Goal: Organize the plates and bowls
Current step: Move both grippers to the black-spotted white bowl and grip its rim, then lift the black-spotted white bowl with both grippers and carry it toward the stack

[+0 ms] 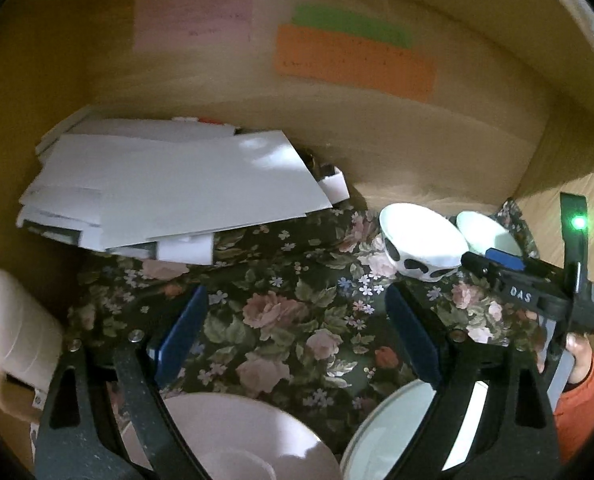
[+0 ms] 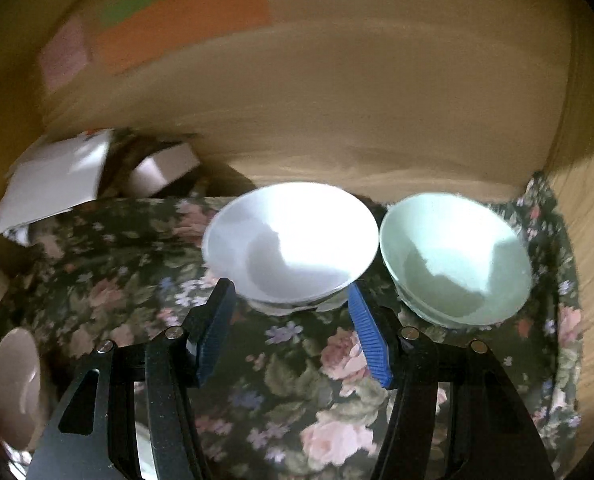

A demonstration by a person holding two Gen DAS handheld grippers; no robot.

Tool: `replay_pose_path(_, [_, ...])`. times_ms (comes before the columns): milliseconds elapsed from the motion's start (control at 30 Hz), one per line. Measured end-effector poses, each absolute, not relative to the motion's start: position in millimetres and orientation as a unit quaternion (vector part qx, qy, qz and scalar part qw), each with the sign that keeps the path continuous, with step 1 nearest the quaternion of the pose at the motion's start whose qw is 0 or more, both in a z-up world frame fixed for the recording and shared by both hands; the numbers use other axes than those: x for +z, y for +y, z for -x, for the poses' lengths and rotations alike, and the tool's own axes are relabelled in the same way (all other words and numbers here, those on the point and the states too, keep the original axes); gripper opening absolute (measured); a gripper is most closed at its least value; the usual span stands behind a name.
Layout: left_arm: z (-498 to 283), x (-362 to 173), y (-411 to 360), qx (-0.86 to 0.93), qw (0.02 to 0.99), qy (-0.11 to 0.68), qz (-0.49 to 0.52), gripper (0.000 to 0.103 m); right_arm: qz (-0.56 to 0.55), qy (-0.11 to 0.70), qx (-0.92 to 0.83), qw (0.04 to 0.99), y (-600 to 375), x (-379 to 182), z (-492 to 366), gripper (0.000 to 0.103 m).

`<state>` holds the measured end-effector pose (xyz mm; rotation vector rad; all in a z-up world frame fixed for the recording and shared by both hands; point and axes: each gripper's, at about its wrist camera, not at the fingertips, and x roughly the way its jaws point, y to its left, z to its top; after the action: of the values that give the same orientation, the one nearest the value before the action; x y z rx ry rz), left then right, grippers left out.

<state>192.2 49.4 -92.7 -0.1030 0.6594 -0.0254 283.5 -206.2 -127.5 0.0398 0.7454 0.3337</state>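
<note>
A white bowl with black cow spots (image 1: 421, 240) (image 2: 291, 242) stands on the floral cloth (image 1: 289, 312), next to a pale green bowl (image 1: 487, 234) (image 2: 457, 258) on its right. My right gripper (image 2: 293, 300) is open, its blue pads on either side of the white bowl's base; it shows in the left wrist view (image 1: 497, 266) beside the bowls. My left gripper (image 1: 297, 320) is open and empty above the cloth. A pink plate (image 1: 233, 440) (image 2: 15, 384) and a white plate (image 1: 401, 436) lie just under it.
A pile of white papers and envelopes (image 1: 169, 188) lies at the back left. A cream jug or mug (image 1: 13, 336) stands at the far left. A wooden wall (image 1: 337, 120) with coloured paper notes (image 1: 353, 62) closes the back and right.
</note>
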Motion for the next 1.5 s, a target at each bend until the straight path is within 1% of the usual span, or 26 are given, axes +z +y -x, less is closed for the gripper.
replay_pose_path(167, [-211.7,-106.2,45.9,-0.014,0.937,0.347,0.049,0.091,-0.038,0.385,0.15,0.91,-212.1,-141.5,-306.1,0.054])
replay_pose_path(333, [-218.2,-112.7,46.4,-0.016,0.934,0.354,0.051,0.091,-0.065,0.407,0.154,0.898,-218.3,-153.2,-318.5,0.05])
replay_pose_path(367, [-218.7,-113.0,46.1,-0.017,0.933,0.356,0.052,0.091,-0.071,0.41,0.153,0.896,-219.4,-154.7,-320.4,0.048])
replay_pose_path(533, [-219.4,-114.6,44.2,-0.023,0.933,0.356,0.047,0.091,-0.08,0.423,0.151,0.89,-219.2,-161.5,-329.7,0.047])
replay_pose_path(633, [-220.0,-116.6,42.1,-0.025,0.932,0.359,0.04,0.091,-0.065,0.424,0.143,0.892,-215.2,-164.6,-332.8,0.042])
replay_pose_path(800, [-220.9,-118.3,40.4,-0.024,0.932,0.361,0.035,0.091,-0.036,0.437,0.146,0.887,-208.6,-172.8,-334.8,0.023])
replay_pose_path(867, [-221.9,-118.8,40.8,-0.023,0.931,0.363,0.036,0.091,-0.028,0.438,0.159,0.884,-205.5,-173.1,-330.2,0.022])
replay_pose_path(1033, [-226.5,-123.3,39.3,-0.017,0.926,0.377,0.034,0.091,-0.011,0.444,0.198,0.874,-195.2,-171.8,-309.6,0.02])
replay_pose_path(1267, [-236.9,-137.7,24.2,-0.021,0.908,0.417,0.025,0.091,0.008,0.444,0.242,0.862,-189.0,-169.7,-268.5,0.02])
replay_pose_path(1300, [-239.3,-139.9,21.3,-0.022,0.906,0.423,0.022,0.091,0.014,0.444,0.245,0.862,-187.6,-169.6,-263.6,0.021])
replay_pose_path(1367, [-245.3,-144.5,13.4,-0.019,0.899,0.437,0.014,0.088,0.017,0.444,0.249,0.861,-186.6,-168.3,-257.8,0.024])
replay_pose_path(1400, [-248.2,-146.9,9.5,-0.019,0.896,0.444,0.01,0.084,0.013,0.443,0.252,0.86,-187.8,-168.0,-253.4,0.026])
replay_pose_path(1467, [-252.8,-151.1,2.2,-0.021,0.889,0.458,0.004,0.079,0.001,0.443,0.255,0.859,-191.3,-170.4,-248.8,0.026])
replay_pose_path(1500, [-254.6,-152.6,-0.6,-0.022,0.886,0.462,0.001,0.075,-0.007,0.442,0.256,0.86,-197.3,-170.7,-244.8,0.028])
